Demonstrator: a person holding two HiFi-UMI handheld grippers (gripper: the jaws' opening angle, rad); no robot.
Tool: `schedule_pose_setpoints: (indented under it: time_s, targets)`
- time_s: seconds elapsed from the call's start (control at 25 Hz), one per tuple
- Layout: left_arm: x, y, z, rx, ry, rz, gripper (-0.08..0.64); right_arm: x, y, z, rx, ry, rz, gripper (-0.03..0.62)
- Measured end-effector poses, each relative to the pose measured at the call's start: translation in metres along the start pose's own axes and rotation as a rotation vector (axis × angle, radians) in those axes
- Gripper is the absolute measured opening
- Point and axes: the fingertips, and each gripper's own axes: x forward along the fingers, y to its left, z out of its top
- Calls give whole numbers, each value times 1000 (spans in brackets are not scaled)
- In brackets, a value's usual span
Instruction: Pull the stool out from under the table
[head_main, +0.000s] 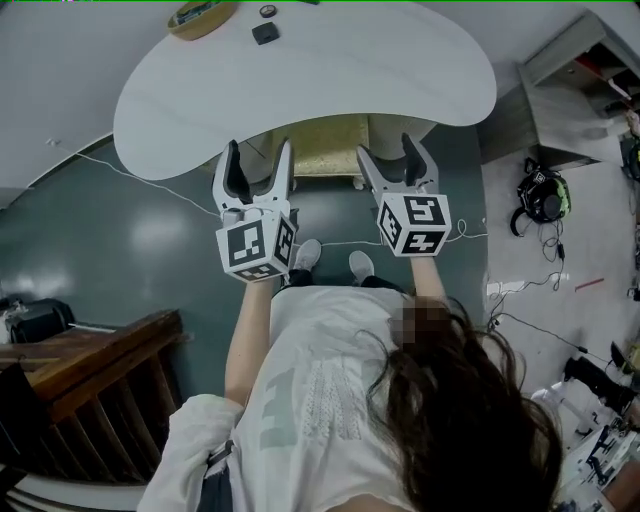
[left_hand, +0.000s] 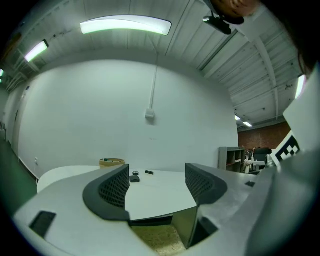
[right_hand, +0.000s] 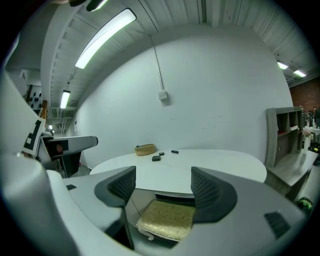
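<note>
The stool (head_main: 318, 147) has a yellowish speckled seat and stands mostly under the white oval table (head_main: 330, 90), with only its near edge showing. My left gripper (head_main: 258, 165) hangs open just in front of the table edge, over the stool's left side. My right gripper (head_main: 392, 155) is open beside it, over the stool's right side. Neither touches the stool, and nothing lies between either pair of fingers. The left gripper view has the seat (left_hand: 161, 241) low between the open jaws of the left gripper (left_hand: 156, 182). In the right gripper view the seat (right_hand: 167, 220) lies below the open right gripper (right_hand: 164, 185).
A shallow basket (head_main: 200, 18) and small black items (head_main: 265, 33) sit on the table's far side. A dark wooden piece of furniture (head_main: 90, 370) stands at the near left. A grey shelf (head_main: 570, 70), headphones (head_main: 542, 195) and cables are at the right. A white cable (head_main: 150, 185) crosses the floor.
</note>
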Motion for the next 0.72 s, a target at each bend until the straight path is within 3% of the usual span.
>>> schedule_pose_setpoints:
  time_s: [0.2,0.32,0.48,0.72]
  targets:
    - [-9,-8,-27,35,103,49,325,17,-6,-9,5,15,66,334]
    - [1,-9,-51,-12,120,33,325,40,-13,-20,-7,42,68,334]
    - [15,10,-91,-46,158,-22,325,59,-10,-54,-9,102,20,334]
    - [56,51,-142,-2,163,-56,325,87,-42,-84,-30,101,-119,334]
